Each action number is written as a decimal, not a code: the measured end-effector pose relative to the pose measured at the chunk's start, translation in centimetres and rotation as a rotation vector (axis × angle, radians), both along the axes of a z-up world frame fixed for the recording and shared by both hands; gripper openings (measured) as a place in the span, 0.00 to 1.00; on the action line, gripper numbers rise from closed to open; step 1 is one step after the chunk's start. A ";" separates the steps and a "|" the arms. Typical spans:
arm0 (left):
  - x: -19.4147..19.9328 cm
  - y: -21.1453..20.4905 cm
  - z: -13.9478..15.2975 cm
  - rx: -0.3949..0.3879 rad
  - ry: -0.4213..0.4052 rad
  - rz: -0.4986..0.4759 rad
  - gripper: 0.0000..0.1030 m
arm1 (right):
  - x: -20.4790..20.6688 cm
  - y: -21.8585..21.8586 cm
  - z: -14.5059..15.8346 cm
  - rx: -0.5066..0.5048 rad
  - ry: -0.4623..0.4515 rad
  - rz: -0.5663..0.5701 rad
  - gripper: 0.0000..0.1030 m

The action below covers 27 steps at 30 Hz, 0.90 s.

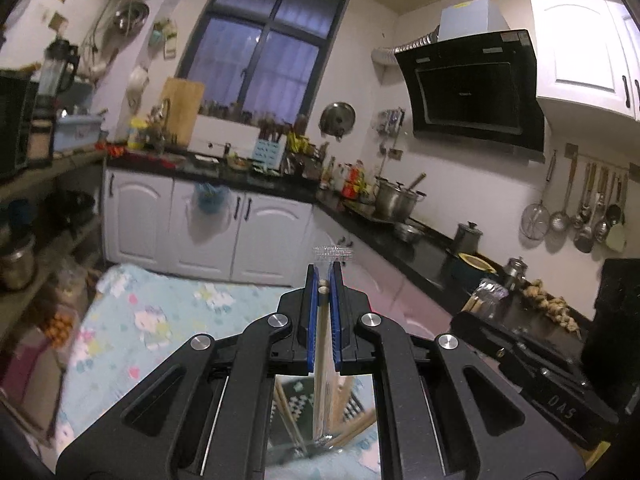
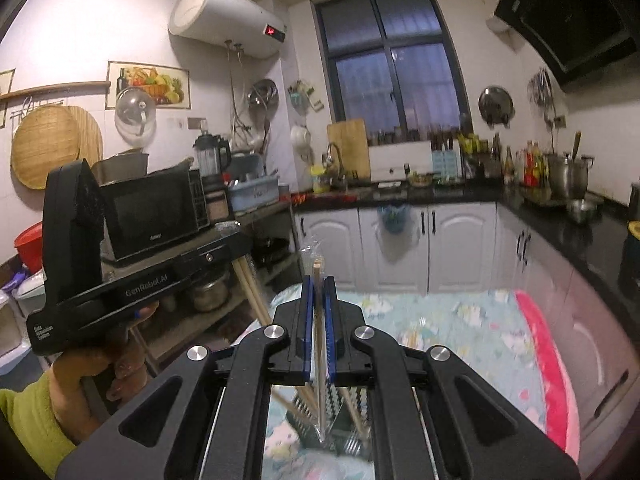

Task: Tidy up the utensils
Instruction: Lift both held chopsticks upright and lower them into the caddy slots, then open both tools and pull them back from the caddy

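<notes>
Above the floral-quilted table (image 2: pixel 460 320), the left gripper (image 1: pixel 325 280) and right gripper (image 2: pixel 319 284) each pinch shut on a plastic-sleeved chopstick pair (image 1: pixel 322 344), held aloft. Best keep both sleeves level and lower them together.

Table under pale-blue floral cloth (image 1: pixel 168 320), pink blanket (image 2: pixel 548 364) along its edge

Wrapped chopsticks in my fingers

Pale wooden chopsticks in clear plastic sleeves (image 1: pixel 322 320) stand pinched between my blue pads; another such pair (image 2: pixel 318 320) likewise.
</notes>
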<state>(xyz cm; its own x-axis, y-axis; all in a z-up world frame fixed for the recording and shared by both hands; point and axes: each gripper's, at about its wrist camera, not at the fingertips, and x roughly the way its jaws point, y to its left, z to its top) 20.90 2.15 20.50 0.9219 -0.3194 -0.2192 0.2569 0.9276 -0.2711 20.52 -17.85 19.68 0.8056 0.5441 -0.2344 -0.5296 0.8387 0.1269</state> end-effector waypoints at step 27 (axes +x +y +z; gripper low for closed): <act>3.7 0.6 -8.5 0.076 0.095 0.080 0.03 | 6.6 1.8 -8.7 -0.039 0.096 -0.059 0.06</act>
<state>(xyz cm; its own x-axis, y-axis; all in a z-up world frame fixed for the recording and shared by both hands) 24.62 2.71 12.03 0.9178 -0.2248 -0.3274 0.1577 0.9628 -0.2193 27.10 -16.07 10.96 0.8090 0.4852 -0.3318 -0.4658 0.8735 0.1415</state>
